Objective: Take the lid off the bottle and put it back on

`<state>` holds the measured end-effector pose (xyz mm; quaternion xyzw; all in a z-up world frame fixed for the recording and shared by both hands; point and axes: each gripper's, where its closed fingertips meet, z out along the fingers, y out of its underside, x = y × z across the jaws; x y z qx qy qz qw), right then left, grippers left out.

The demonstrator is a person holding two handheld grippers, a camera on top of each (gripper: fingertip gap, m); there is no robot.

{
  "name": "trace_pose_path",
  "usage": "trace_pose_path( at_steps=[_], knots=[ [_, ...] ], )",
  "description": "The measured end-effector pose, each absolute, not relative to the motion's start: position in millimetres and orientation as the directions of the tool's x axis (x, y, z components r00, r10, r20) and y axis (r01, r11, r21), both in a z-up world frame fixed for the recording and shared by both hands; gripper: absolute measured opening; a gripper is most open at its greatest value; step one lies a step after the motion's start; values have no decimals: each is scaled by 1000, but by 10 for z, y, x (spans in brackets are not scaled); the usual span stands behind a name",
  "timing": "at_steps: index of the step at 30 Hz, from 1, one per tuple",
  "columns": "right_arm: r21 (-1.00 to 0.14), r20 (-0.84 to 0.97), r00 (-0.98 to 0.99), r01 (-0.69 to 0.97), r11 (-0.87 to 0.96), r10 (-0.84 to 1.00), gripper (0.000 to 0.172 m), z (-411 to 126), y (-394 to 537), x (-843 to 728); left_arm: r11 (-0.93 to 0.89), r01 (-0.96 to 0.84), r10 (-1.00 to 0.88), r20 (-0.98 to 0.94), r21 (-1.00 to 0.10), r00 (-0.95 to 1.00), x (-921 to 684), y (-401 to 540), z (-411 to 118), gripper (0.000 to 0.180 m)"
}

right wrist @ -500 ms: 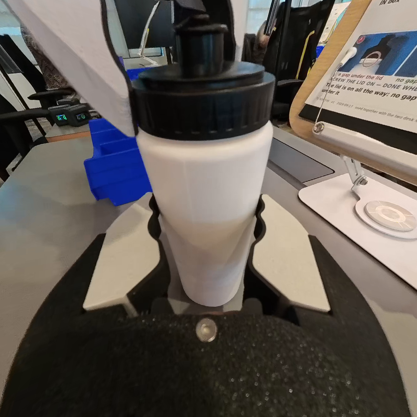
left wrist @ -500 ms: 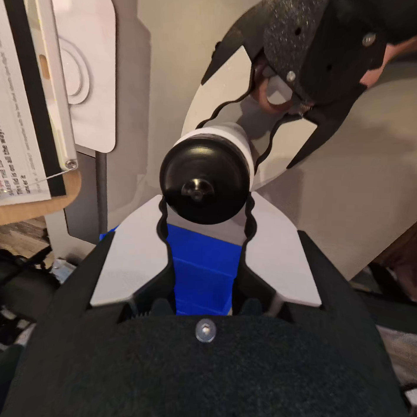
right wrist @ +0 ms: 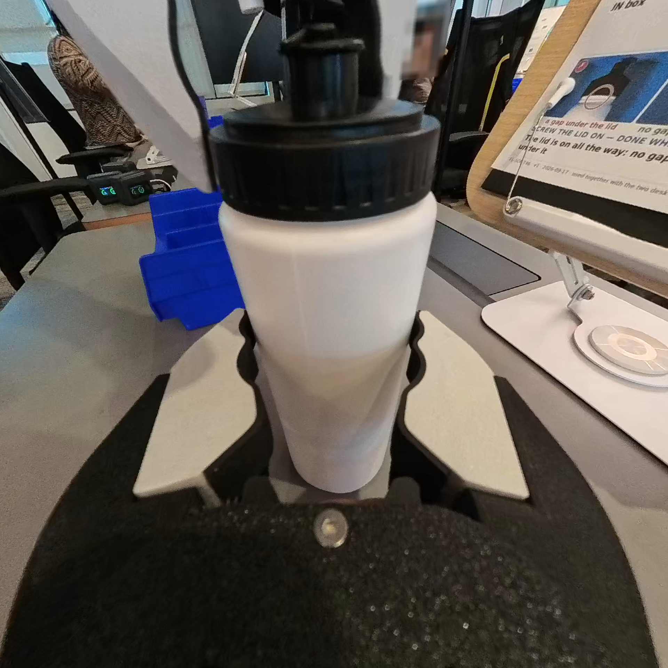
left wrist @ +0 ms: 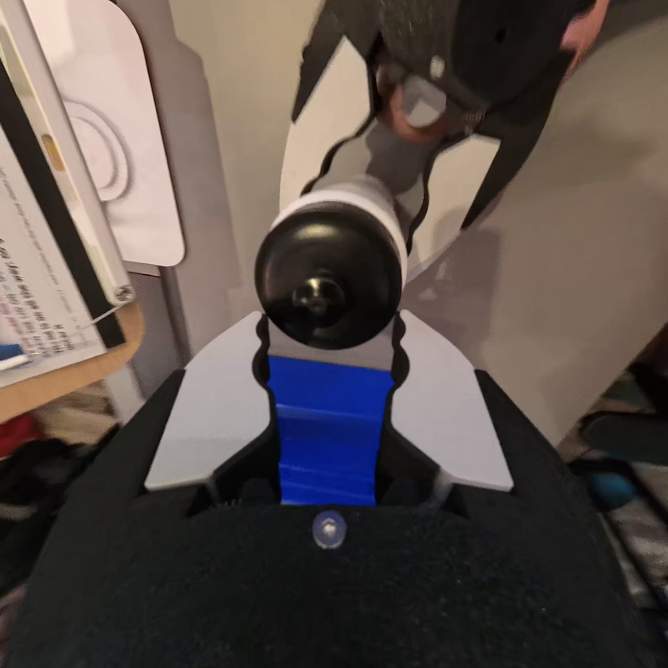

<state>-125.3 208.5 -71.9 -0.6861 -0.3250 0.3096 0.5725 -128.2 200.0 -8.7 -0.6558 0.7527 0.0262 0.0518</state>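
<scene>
A white bottle [right wrist: 325, 289] stands upright on the grey table [right wrist: 72, 343] with its black lid [right wrist: 325, 170] seated on it. My right gripper [right wrist: 332, 325] is shut on the bottle's body, with a pad against each side. My left gripper [left wrist: 329, 318] comes from above and is shut on the lid [left wrist: 329, 282], one fingertip on each side of its rim. One of its fingers [right wrist: 144, 90] shows in the right wrist view, against the lid's left side. The right gripper's fingers [left wrist: 311, 151] show in the left wrist view, around the bottle's lower part.
A blue bin [right wrist: 180, 274] sits on the table just behind the bottle, to its left. A wooden board with a printed sheet [right wrist: 578, 155] leans on a white stand base [right wrist: 542, 343] at the right. Chairs and gear stand beyond the table's far edge.
My left gripper has turned a little about the bottle's axis, still on the lid. The bottle and my right gripper have stayed where they were.
</scene>
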Motion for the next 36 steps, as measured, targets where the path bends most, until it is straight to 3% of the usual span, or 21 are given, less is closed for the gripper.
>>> trace_pose_path(
  at_steps=[3,6,13,21,27,36],
  knots=[
    [-987,-32,596,109,-120,802,82,-722,2074,-1278,-80,-993,-997,9,-92,79,-1169,1978,-73,83],
    [-986,-26,601,117,-119,799,82,-723,2077,-1291,-271,-952,-963,56,-145,265,-1058,1991,5,75],
    [-984,-24,612,126,-128,791,82,-727,2082,-1287,-404,-909,-912,-36,-103,410,-1142,2015,-72,80],
    [-981,-17,615,141,-131,788,82,-730,2077,-1292,-405,-911,-910,-58,-80,410,-1191,1945,-167,75],
    [-976,12,620,179,-127,785,82,-738,2065,-1305,-275,-962,-959,-78,10,273,-1249,1928,-165,75],
    [-977,12,629,174,-126,777,81,-746,2079,-1263,-141,-989,-987,-87,47,136,-1245,1960,-169,75]
  ],
)
